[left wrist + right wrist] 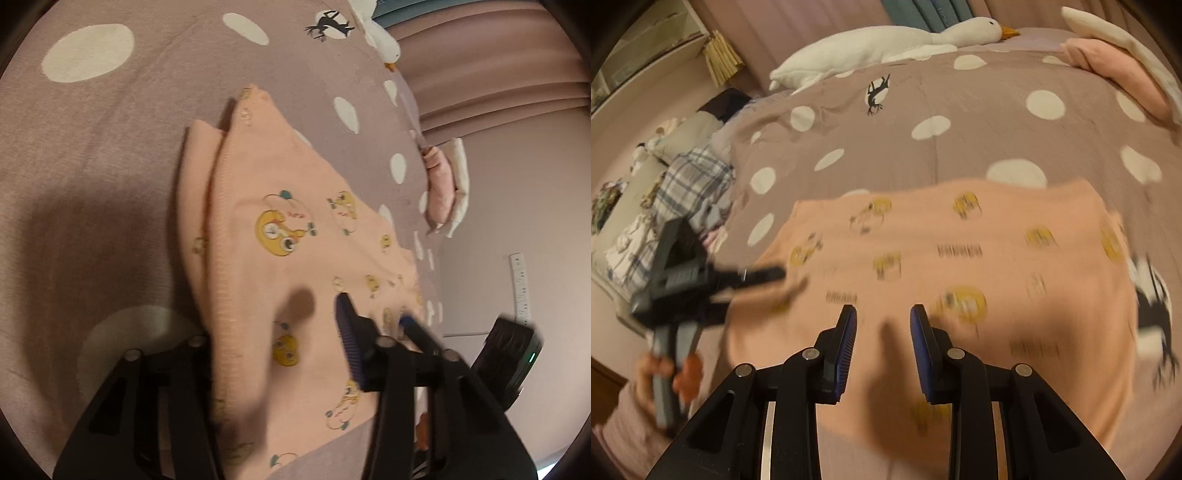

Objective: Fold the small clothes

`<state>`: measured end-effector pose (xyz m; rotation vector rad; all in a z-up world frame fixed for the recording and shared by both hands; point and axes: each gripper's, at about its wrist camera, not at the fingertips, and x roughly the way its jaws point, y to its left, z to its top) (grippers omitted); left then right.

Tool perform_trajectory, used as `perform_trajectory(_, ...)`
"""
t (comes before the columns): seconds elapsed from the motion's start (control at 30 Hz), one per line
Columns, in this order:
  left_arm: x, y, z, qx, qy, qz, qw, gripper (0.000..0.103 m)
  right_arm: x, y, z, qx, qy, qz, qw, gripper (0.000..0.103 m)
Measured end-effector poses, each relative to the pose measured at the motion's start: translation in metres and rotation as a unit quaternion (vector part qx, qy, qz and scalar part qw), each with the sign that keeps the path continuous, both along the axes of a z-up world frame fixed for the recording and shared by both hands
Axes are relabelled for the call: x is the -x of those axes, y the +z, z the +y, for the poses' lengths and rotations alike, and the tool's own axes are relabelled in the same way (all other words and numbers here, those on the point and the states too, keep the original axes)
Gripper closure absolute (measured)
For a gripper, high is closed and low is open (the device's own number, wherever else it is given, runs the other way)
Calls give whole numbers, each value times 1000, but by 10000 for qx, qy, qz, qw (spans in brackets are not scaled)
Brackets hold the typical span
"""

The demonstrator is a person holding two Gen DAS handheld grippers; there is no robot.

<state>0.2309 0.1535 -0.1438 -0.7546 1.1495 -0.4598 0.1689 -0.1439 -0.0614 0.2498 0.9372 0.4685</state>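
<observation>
A peach cartoon-print garment (960, 266) lies spread on the polka-dot bedspread (960, 122). The right claw (882, 314) hovers over it, jaws apart, nothing between them. The left claw (790, 278) sits at the garment's left edge, fabric draped over one of its fingers; its grip cannot be told. A plush goose (886, 40) lies beyond.

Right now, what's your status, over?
Right gripper open over peach cartoon-print fabric garment. Left gripper at its edge, grip unclear. White plush goose far off, not in the way.
</observation>
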Motion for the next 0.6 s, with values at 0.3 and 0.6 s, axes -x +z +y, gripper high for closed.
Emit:
perform_trajectory(0.3,-1,3,-14,-787,-288,-80,9964,72,-56,-31,28,642,-23,541,9965,74)
perform_trajectory(0.6,-3,5,-18,-822,-287,-41,9962,72,-14,-8,18,525,308,296,9977,74)
